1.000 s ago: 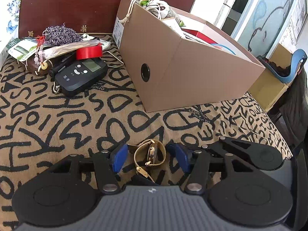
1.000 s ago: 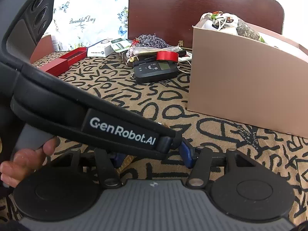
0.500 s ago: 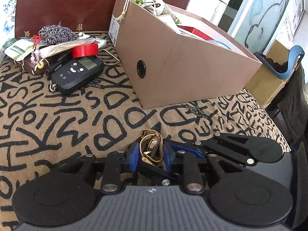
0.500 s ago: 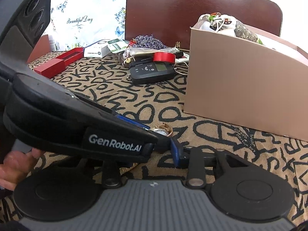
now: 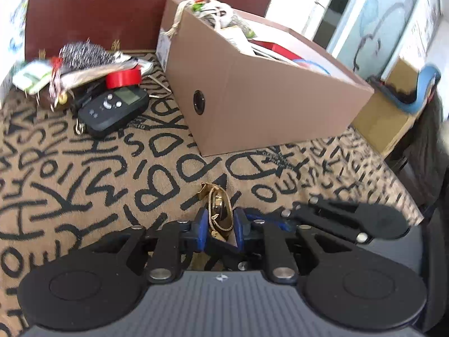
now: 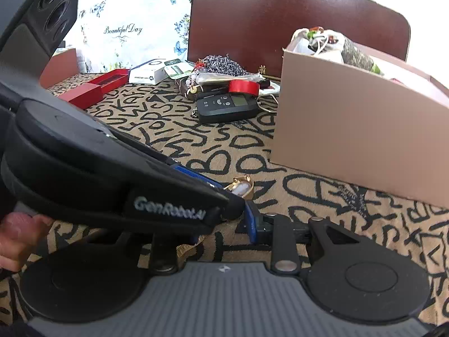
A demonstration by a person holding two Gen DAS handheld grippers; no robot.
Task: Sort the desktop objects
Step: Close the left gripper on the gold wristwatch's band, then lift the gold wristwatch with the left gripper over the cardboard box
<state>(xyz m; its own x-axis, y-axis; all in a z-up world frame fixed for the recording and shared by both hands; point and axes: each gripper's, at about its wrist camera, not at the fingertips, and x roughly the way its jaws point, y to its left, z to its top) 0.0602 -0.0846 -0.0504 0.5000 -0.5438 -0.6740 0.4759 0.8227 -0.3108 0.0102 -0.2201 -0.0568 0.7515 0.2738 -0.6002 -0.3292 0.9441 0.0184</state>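
A gold wristwatch [image 5: 216, 205] stands on edge on the patterned tablecloth, just in front of the camera in the left wrist view. My left gripper [image 5: 220, 221] has its blue pads pressed on both sides of the watch band, and its jaws are still closing. My right gripper [image 6: 224, 224] comes in from the right, its jaws closing too. Its right finger [image 6: 252, 221] shows beside the watch [image 6: 241, 186]. The left gripper's body hides the other finger, so I cannot tell what it grips.
A tall cardboard box [image 5: 266, 98] filled with items stands behind the watch to the right. At the back left lie a black handheld device [image 5: 112, 109], a red tape roll [image 5: 123, 78], beads and packets. Red boxes [image 6: 89, 90] sit far left. The table edge runs along the right.
Both grippers' jaws have narrowed. The left pads went from standing wide apart around the watch to pressing on it, squeezing the band into a narrow upright loop.
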